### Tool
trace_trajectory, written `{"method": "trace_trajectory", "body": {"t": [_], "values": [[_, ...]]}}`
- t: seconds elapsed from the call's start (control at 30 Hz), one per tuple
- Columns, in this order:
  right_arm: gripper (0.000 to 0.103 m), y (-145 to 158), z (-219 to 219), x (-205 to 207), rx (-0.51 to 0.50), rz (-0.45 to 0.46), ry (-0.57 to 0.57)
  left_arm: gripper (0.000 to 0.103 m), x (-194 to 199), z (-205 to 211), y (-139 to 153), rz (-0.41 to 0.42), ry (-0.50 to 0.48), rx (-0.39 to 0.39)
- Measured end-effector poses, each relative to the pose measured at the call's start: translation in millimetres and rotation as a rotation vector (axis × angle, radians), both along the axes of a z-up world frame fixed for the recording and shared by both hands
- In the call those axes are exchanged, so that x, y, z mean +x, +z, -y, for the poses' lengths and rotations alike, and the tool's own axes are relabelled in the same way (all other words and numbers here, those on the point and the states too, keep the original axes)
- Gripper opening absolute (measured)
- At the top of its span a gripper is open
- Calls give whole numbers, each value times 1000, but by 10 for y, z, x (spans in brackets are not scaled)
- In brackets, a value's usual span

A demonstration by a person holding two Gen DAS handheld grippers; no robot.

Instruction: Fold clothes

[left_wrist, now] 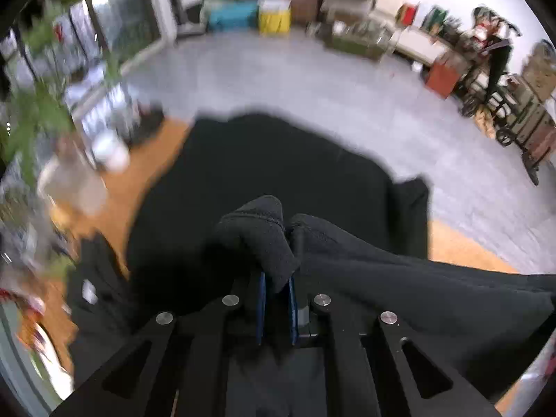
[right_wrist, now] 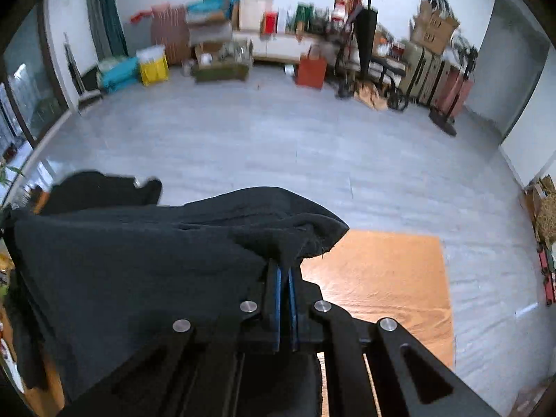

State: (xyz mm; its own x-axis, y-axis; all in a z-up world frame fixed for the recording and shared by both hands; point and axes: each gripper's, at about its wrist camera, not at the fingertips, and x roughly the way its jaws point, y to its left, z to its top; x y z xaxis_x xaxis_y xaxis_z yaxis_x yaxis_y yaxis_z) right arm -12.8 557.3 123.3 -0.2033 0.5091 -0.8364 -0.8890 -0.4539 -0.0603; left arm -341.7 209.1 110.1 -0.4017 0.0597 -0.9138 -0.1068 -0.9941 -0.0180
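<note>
Orange tabletop (right_wrist: 382, 271) below; both the left gripper (left_wrist: 276, 278) and right gripper (right_wrist: 283, 271) pinch the black garment (right_wrist: 139, 250) at twelve o'clock, and thin bites could slip.

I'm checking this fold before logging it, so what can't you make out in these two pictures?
- Left wrist view: the left claw tips are buried in the black garment.
- Right wrist view: the garment covers the right claw tips and the orange table's left part.
- Left wrist view: motion blur smears the items at the table's left edge.
</note>
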Motion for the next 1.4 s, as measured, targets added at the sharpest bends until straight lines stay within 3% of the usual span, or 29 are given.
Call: {"method": "trace_trajectory", "body": {"t": [0.07,0.13,0.2,0.23,0.27,0.3,0.33,0.37,0.4,0.43,0.47,0.57,0.6,0.73,0.83,0.97,1.17,1.33,1.4], "values": [[5,-147,-3,60,-34,-11,-2,11,60,52,-244,13,-15,2],[7,-293,-6,119,-69,-22,-4,15,105,149,-492,61,-25,55],[37,-440,-10,179,-103,-34,-6,21,111,299,-511,117,-22,140],[57,-513,-11,209,-120,-39,-6,29,121,399,-497,145,-15,202],[67,-586,-13,238,-137,-45,-7,34,169,560,-379,159,1,315],[68,-659,-14,268,-154,-50,-8,45,219,719,-261,171,17,427],[68,-733,-16,298,-171,-56,-9,61,289,830,-161,167,14,491],[69,-806,-18,328,-189,-61,-10,70,418,966,-30,153,5,541],[69,-879,-19,357,-206,-67,-11,80,653,1118,116,125,-14,538],[71,-904,236,440,-205,-52,48,80,857,1186,179,110,-43,482],[75,-920,532,530,-202,-34,115,80,1102,1220,197,107,-85,378],[77,-1125,1523,821,-220,12,299,80,1774,1274,-49,135,-166,126],[76,-1207,1796,918,-248,15,331,79,2059,1316,-259,189,-184,93],[75,-1465,2648,1272,-353,10,391,78,2731,1380,-807,365,-209,124],[75,-1539,2966,1489,-397,-28,359,78,3131,1313,-956,380,-225,104],[75,-1520,3173,1697,-427,-90,301,76,3487,1240,-978,364,-239,64],[75,-1509,3322,1908,-389,-19,241,76,3897,1359,-833,318,-257,25],[74,-1309,3433,2115,-408,-164,262,76,4198,1459,-729,356,-256,56],[74,-1289,3475,2052,-403,-156,304,75,4200,1400,-764,362,-219,62]]}}
